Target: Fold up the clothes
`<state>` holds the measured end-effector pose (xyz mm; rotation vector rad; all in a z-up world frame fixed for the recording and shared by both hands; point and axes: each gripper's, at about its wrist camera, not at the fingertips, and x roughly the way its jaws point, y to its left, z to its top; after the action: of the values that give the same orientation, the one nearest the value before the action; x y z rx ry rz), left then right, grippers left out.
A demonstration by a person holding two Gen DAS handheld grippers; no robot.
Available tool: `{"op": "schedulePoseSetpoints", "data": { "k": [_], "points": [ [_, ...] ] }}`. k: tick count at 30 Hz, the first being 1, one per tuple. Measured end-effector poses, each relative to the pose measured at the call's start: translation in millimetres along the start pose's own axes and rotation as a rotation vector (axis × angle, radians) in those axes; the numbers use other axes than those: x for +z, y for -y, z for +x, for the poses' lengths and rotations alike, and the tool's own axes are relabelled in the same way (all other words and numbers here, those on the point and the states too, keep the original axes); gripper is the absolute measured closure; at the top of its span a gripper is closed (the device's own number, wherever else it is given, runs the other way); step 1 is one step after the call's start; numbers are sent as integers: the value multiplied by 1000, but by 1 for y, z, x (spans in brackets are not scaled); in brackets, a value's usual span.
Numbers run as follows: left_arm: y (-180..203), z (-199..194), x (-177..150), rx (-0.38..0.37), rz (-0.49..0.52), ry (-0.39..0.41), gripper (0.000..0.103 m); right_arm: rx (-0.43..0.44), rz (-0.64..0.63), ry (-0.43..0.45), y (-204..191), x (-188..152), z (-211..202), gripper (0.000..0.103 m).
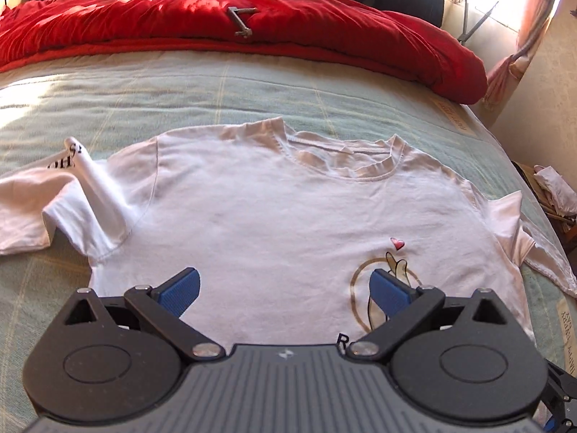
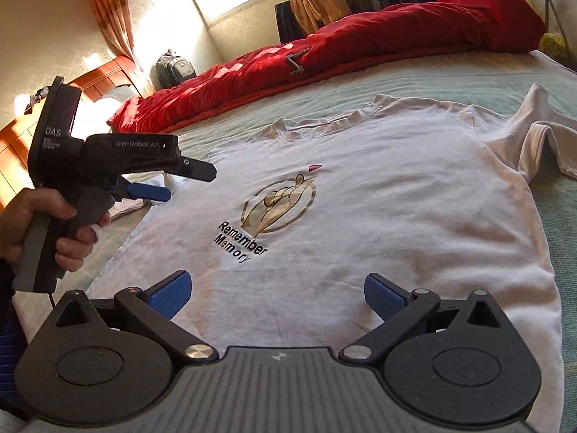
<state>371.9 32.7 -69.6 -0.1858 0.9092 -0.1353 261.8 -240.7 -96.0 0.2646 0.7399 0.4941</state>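
A white T-shirt (image 1: 252,216) lies front up and spread out on the pale green bedspread (image 1: 180,101), collar (image 1: 342,166) towards the far side. Its chest print (image 2: 277,205) carries the words "Remember Memory". The left sleeve (image 1: 32,209) is rumpled, with a white peak of cloth (image 1: 97,187) bearing black letters standing up by it. The right sleeve (image 2: 541,137) is bunched up. My left gripper (image 1: 285,285) hovers open over the lower chest, nothing between its blue pads. My right gripper (image 2: 277,288) is open above the hem area. A hand holds the left gripper (image 2: 187,184) at the shirt's left edge.
A red duvet (image 1: 252,25) is heaped along the far side of the bed, with a small metal object (image 1: 241,21) lying on it. A wooden headboard (image 2: 104,83) and a backpack (image 2: 175,66) stand at the left. Crumpled cloth (image 1: 555,191) lies beyond the bed's right edge.
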Motion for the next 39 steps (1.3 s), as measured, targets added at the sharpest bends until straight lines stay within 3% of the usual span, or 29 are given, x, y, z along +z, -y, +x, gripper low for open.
{"op": "schedulePoseSetpoints", "data": {
  "k": [4,12,15,17,19,20,23,28,39],
  "points": [
    [-16,7,-34,-16,-7,23,3,-8,9,-7,1,0,7,0],
    [-76,-59,-32,-19,-119,112,3,-6,10,-5,0,1,6,0],
    [-134,-86,-26,91,-268,185,5,-10,6,-3,-1,0,7,0],
    [-176,-98,-33,145,-388,214,16,-17,-1,-5,-2,0,9,0],
    [-218,-110,-40,199,-509,244,35,-22,-6,-1,-3,0,10,0],
    [-239,-115,-44,226,-569,258,38,-24,-9,1,-3,0,10,0],
    [-298,-129,-57,295,-744,300,40,-33,-12,0,-3,0,13,0],
    [-359,-124,-89,305,-967,355,41,-59,-38,-5,-8,0,16,0],
    [-394,-98,-71,283,-1001,464,41,-91,-68,35,-8,-1,27,0]
  ]
}}
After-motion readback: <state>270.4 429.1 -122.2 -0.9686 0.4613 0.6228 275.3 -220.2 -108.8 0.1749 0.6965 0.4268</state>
